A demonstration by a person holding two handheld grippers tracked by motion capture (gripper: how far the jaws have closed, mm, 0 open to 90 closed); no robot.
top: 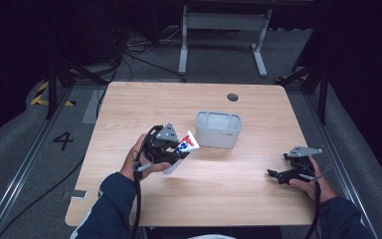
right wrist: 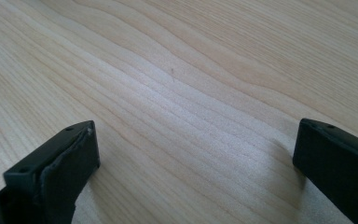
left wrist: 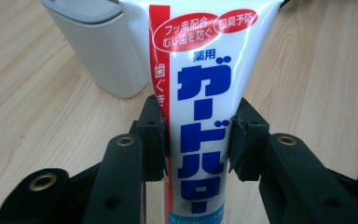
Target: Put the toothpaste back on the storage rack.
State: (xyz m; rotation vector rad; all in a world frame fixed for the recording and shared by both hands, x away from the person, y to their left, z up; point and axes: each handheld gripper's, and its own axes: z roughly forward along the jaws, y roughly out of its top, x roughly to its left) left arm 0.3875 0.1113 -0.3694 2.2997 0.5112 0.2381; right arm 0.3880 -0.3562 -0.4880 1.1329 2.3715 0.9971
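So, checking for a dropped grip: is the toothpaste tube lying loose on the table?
No, the left gripper pinches the toothpaste tube between its jaws.

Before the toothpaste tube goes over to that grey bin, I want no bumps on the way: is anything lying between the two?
Nothing visible. The left tool is clamped on the toothpaste tube, held off the table just left of the grey bin; the gap between them shows no other object.

The toothpaste tube (left wrist: pixel 200 116) runs past the left gripper view's top and bottom edges, cap unseen.
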